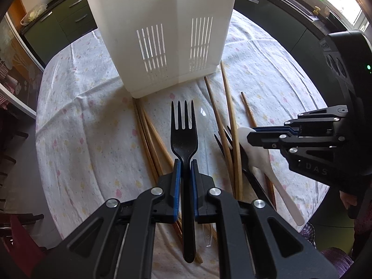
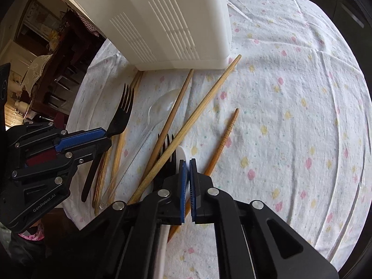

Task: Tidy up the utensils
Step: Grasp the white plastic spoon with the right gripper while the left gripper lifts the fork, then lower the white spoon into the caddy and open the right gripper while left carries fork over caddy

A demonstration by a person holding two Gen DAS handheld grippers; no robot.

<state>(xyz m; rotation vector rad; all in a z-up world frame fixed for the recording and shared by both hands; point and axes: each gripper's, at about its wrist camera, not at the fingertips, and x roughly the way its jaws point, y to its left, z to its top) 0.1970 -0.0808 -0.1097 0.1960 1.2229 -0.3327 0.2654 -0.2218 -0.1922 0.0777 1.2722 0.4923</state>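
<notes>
Floral tablecloth covers the table, with a white slotted utensil holder standing at its far side. Wooden chopsticks, a second black fork and a clear spoon lie loose before it. Left gripper clamps a black fork by its neck; right gripper pinches a white spoon.

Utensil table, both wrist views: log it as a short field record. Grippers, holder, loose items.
left gripper: shut on black fork
right gripper: shut on white spoon
holder: white slotted caddy, upright on floral tablecloth
loose on cloth: wooden chopsticks, clear plastic spoon, second black fork under a chopstick
</notes>
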